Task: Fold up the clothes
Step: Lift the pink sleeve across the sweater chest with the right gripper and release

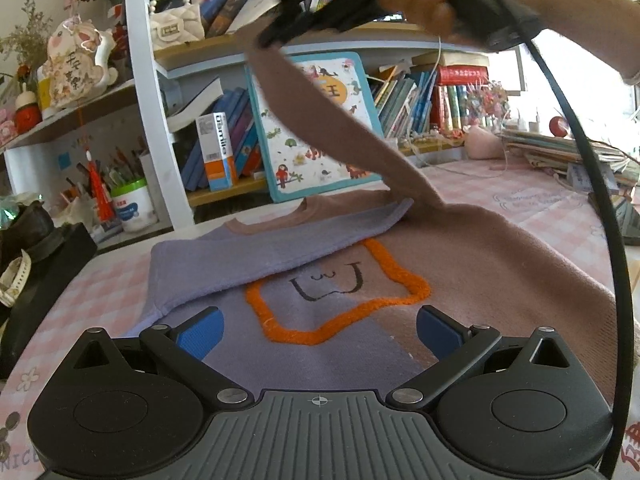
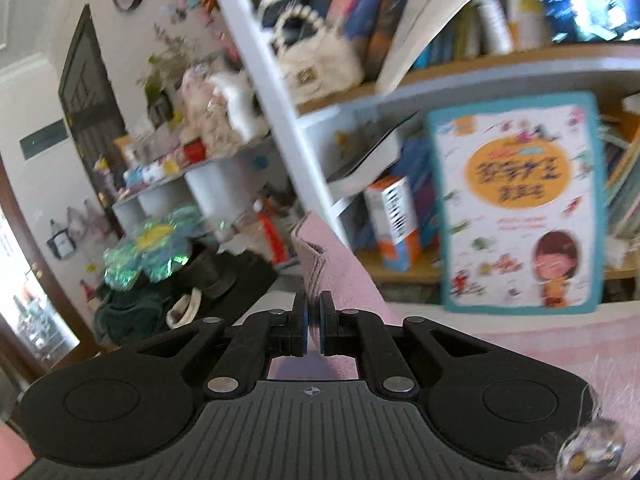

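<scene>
Evidently the brown sleeve [image 1: 320, 120] of the lilac-and-brown fleece sweater [image 1: 360, 280], spread on the pink checked tablecloth [image 1: 540, 204], is held raised so it can be laid across the body. It is pinched in the closed right gripper [image 2: 313, 320], a clamp seen only from the right wrist. The left gripper [image 1: 320, 328] is spread wide, empty, above the hem; only its view shows the lilac sleeve [image 1: 260, 256] folded across the chest.

Left claw [image 1: 318, 330] hangs low, spread wide; right claw [image 2: 314, 330] raised, pinched closed.
</scene>
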`<state>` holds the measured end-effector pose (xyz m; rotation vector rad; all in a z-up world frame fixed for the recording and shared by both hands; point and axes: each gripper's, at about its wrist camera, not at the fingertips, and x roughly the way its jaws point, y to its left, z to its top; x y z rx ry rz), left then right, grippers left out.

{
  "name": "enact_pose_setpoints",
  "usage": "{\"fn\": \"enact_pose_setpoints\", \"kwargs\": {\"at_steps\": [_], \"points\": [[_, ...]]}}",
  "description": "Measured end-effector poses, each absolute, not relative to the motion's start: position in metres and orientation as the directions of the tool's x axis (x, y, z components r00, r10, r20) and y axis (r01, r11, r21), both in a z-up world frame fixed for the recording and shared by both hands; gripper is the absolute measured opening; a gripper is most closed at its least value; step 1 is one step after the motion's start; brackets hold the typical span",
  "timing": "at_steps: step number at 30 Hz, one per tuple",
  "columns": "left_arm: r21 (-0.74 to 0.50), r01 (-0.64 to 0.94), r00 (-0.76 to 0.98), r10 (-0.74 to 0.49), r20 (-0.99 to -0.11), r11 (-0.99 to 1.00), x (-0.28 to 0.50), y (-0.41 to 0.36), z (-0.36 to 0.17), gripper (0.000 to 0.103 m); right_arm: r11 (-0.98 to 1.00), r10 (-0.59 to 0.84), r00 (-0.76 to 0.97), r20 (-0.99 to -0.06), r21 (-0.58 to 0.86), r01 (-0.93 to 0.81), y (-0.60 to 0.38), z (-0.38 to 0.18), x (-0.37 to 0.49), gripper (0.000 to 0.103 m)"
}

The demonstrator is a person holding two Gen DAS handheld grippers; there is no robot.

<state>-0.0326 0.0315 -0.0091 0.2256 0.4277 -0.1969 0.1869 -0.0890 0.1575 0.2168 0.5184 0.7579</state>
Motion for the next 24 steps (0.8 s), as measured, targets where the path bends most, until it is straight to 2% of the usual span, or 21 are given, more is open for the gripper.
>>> {"fn": "enact_pose_setpoints", "kwargs": {"at_steps": [8,11,12,13,14,20,24], "points": [[0.166,0.233,0.891,-0.141,-0.432,0.958,-0.032,0.033,-0.009,0.103,0.731,0.676,0.543,-0.499,0.360,-0.580,-0.034,0.097,0.206,0.005],[0.167,0.233,0.891,-0.141,-0.432,0.958,-0.032,0.033,-0.009,0.103,0.722,0.685,0.522,-0.509,0.375,-0.582,-0.036,0.087,0.203,0.012],[0.168,0.233,0.891,-0.141,-0.432,0.958,-0.032,0.033,-0.009,0.103,0.719,0.688,0.520,-0.506,0.377,-0.584,-0.040,0.087,0.201,0.031],[0.169,0.233,0.891,-0.141,-0.432,0.958,-0.032,0.033,-0.009,0.103,0.716,0.691,0.518,-0.504,0.379,-0.587,-0.043,0.086,0.198,0.055],[0.169,0.233,0.891,-0.141,-0.432,0.958,-0.032,0.032,-0.009,0.103,0.713,0.694,0.516,-0.502,0.381,-0.589,-0.046,0.085,0.196,0.059],[0.173,0.233,0.891,-0.139,-0.432,0.957,-0.032,0.032,-0.009,0.103,0.694,0.714,0.503,-0.487,0.392,-0.604,-0.066,0.081,0.180,0.059],[0.172,0.234,0.892,-0.141,-0.429,0.957,-0.033,0.033,-0.009,0.103,0.727,0.672,0.524,-0.523,0.333,-0.601,-0.101,0.068,0.145,0.059]]}}
